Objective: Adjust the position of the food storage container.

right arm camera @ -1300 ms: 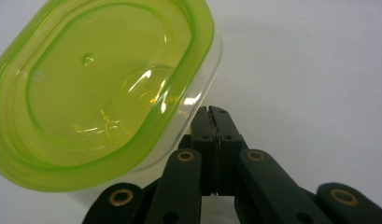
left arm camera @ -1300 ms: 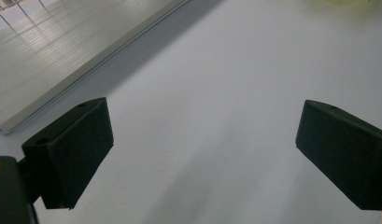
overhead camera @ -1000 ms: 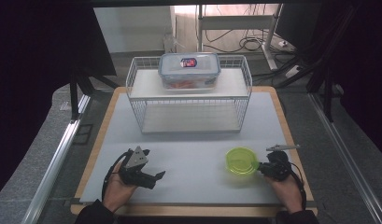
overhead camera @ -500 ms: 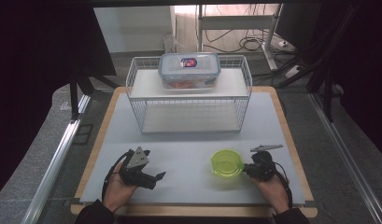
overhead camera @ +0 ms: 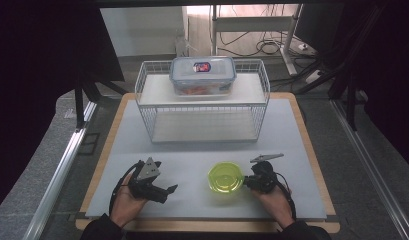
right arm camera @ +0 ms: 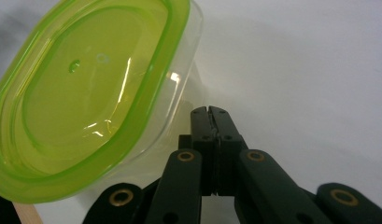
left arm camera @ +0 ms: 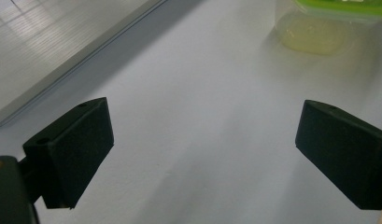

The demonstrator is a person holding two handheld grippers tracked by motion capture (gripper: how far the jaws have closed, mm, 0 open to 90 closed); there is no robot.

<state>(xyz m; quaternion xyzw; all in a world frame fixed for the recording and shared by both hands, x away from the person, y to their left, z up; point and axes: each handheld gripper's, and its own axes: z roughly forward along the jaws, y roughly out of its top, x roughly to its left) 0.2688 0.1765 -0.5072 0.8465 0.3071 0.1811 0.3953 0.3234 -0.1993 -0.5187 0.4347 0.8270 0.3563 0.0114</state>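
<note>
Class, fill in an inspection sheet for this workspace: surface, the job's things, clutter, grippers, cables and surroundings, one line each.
Surface: pale grey mat on a wood-edged table, bare in front.
Job's things: small clear plastic tub with a lime-green lid, beside the right gripper and touching it.
Clutter: white wire rack at the back; a clear lidded food box stands on its top shelf.
Grippers: left gripper open, nothing between its fingers; right gripper shut, fingers pressed together against the tub's wall.
Cables: a black cable loops from the left gripper.
Surroundings: dark screens at both sides; floor cables behind.
</note>
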